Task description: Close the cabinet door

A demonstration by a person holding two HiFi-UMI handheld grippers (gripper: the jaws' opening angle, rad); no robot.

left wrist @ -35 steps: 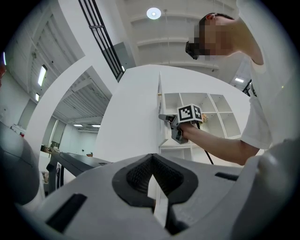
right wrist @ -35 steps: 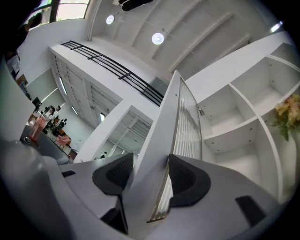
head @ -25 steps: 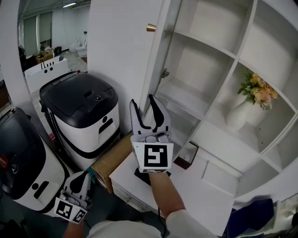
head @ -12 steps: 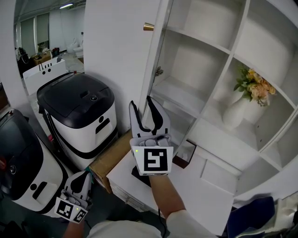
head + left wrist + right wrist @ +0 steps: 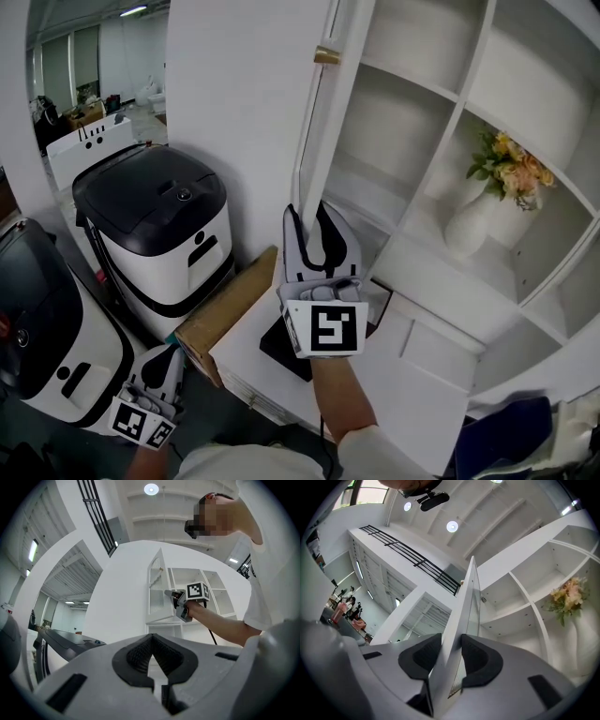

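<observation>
The white cabinet door (image 5: 316, 131) with a brass knob (image 5: 326, 55) stands ajar, edge-on to the open shelves (image 5: 412, 253). My right gripper (image 5: 307, 217) reaches up to the door's lower edge. In the right gripper view the door edge (image 5: 464, 606) runs between the two dark pads, and the jaws (image 5: 451, 651) are closing on it with the pads against both faces. My left gripper (image 5: 150, 394) hangs low at the bottom left, shut and holding nothing. The left gripper view shows its closed jaws (image 5: 152, 641) and, farther off, the right gripper (image 5: 180, 604) at the door (image 5: 157, 592).
A black-topped white appliance (image 5: 155, 234) and a second one (image 5: 47, 347) stand left of the cabinet. A cardboard box (image 5: 225, 314) and a white slab (image 5: 394, 394) with a black item (image 5: 281, 342) lie below the door. A white vase with flowers (image 5: 478, 211) sits on a shelf.
The right gripper has moved right with the door edge between its jaws, and the jaws have narrowed. The door and its knob have swung right towards the shelves. The left gripper has stayed low.
</observation>
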